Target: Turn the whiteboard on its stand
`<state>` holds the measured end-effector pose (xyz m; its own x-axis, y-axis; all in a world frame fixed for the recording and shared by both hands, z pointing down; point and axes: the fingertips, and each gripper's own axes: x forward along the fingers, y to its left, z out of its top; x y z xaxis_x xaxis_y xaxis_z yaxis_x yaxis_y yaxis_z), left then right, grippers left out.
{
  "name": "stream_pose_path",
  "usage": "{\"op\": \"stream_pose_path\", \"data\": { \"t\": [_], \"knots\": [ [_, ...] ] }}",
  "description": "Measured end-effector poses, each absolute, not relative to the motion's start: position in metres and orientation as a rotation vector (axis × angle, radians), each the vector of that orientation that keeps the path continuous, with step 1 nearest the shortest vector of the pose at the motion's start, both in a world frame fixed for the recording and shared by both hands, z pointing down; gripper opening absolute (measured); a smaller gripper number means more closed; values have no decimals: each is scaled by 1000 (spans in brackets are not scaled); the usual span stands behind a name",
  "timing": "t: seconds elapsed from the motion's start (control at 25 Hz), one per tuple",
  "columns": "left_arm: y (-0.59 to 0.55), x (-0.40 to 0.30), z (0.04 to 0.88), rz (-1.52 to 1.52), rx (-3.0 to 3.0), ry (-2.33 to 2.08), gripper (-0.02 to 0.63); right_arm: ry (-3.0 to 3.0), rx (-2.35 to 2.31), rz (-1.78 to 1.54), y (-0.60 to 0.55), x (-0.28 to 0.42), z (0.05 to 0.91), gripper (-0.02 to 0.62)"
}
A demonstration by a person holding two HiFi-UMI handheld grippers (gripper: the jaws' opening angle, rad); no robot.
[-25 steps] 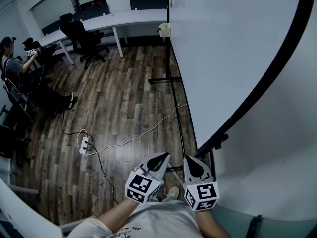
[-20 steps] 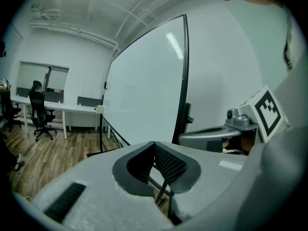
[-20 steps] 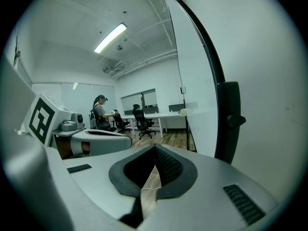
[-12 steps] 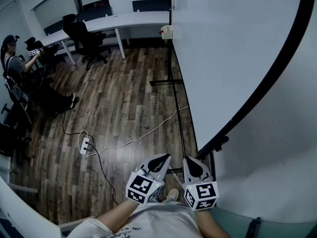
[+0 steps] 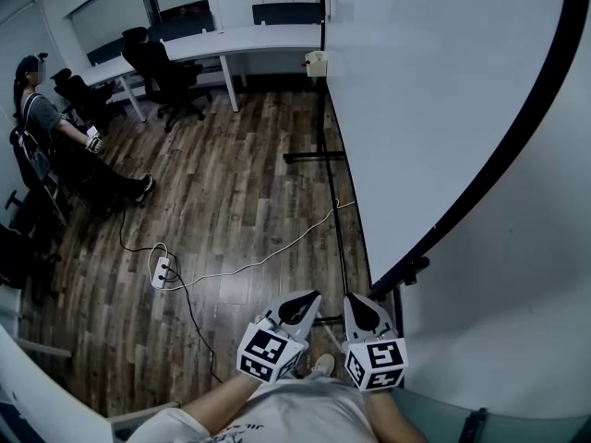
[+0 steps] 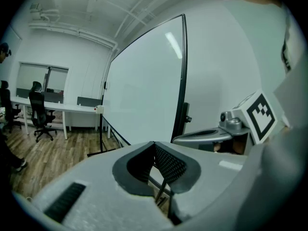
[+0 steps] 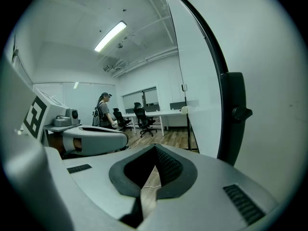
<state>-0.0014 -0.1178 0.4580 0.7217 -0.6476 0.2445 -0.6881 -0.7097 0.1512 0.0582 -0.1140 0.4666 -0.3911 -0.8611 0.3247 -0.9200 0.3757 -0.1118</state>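
Note:
The whiteboard (image 5: pixel 434 109) is a big white panel in a black frame (image 5: pixel 499 169), standing on edge along the right of the head view. Its stand has a floor rail (image 5: pixel 334 220) and a near post with a black knob (image 5: pixel 413 269). My left gripper (image 5: pixel 307 297) and right gripper (image 5: pixel 357 300) hang side by side low in front of me, short of the near post. Both are shut with nothing between the pads. The left gripper view has the board (image 6: pixel 144 90) ahead past my shut left gripper (image 6: pixel 154 144). Beyond my shut right gripper (image 7: pixel 155 148) stand the frame and knob (image 7: pixel 239 113), close on the right.
A white wall (image 5: pixel 517 284) lies behind the board. A power strip (image 5: pixel 162 270) and its cable (image 5: pixel 268 252) lie on the wood floor. Desks (image 5: pixel 231 40) and office chairs (image 5: pixel 162 67) line the far side. A person (image 5: pixel 55 141) is at the far left.
The person at the far left has shifted and lowered the arms. The view has drifted slightly; both grippers stay shut in the same place.

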Motion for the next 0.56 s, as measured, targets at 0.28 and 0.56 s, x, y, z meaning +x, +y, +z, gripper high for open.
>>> {"op": "stream_pose_path", "data": {
  "t": [0.28,0.56],
  "knots": [
    [-118,-2,459,258,2693,-1060,11,-2424,1585,389,-116,58,465,6],
    [-117,-3,463,276,2703,-1054,11,-2425,1569,386,-113,55,467,5]
  ]
}}
